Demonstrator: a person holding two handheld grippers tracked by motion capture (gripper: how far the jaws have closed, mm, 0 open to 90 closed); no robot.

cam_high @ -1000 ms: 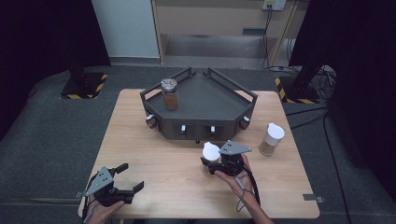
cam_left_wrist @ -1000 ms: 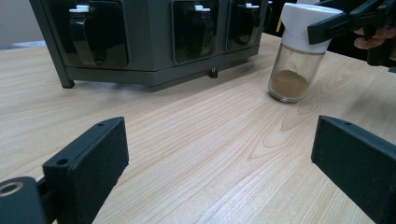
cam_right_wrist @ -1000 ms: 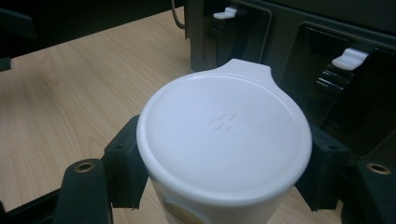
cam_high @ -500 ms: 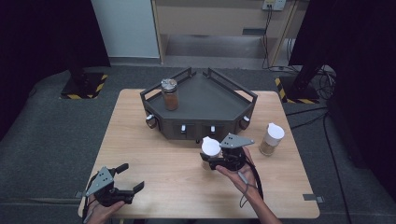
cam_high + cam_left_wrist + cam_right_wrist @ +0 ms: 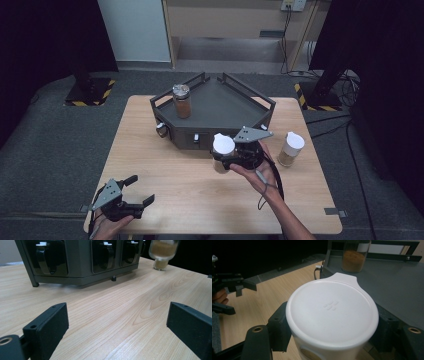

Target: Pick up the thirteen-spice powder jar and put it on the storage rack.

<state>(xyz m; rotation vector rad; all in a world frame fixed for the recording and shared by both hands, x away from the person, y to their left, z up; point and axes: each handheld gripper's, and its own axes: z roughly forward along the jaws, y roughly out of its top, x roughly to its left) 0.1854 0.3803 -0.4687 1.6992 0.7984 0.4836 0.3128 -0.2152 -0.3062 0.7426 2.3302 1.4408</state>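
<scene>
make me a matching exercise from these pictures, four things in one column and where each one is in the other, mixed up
Things:
1. white-lidded spice jar
2. clear glass jar of brown powder with a grey lid
3. second white-lidded jar
4. left gripper

Places or states:
A. standing on the dark grey tray
B. jaws open over the wooden table
C. clamped in the right gripper
D. standing on the table to the right of the tray

Pairs: 1-C, 2-A, 3-D, 4-B

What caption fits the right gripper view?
Right gripper clamps a white-lidded jar beside the dark tray.
</scene>
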